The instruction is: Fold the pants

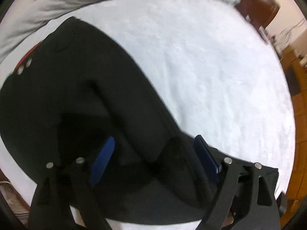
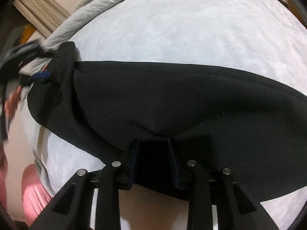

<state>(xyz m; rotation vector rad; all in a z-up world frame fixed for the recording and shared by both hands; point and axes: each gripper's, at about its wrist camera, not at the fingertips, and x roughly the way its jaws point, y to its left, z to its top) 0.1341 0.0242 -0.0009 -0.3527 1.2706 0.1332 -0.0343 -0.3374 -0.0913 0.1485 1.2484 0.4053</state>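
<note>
- Pants [image 2: 172, 99]: black, lying on the white sheet [image 2: 182, 28] of a bed, spread in a long dark band across the right wrist view.
- In the left wrist view the pants [image 1: 80, 88] fill the lower left, running from the far upper left down toward the camera; two round metal snaps [image 1: 24, 66] and a strip of red trim show at their left edge.
- Left gripper [image 1: 155, 153]: released, its blue pads [image 1: 104, 159] spread wide over the black cloth; no pad presses the fabric.
- In the right wrist view the left gripper [image 2: 41, 75] shows blurred at the far left end of the pants, with a blue pad visible.
- Right gripper [image 2: 153, 153]: jaws narrowly apart, with dark cloth between the fingers [image 2: 134, 153] at the near edge of the pants; whether the pads pinch the fabric or merely rest against it cannot be told, since everything there is black.
- A grey quilt [image 1: 57, 5] lies bunched along the far side of the sheet.
- Beige curtains [image 2: 38, 17] hang beyond the bed at upper left in the right wrist view.
- A brown wooden piece of furniture [image 1: 257, 3] stands past the bed's far right corner.
- Something pink and ribbed [image 2: 32, 189], likely a sleeve or garment, shows at the lower left of the right wrist view.
</note>
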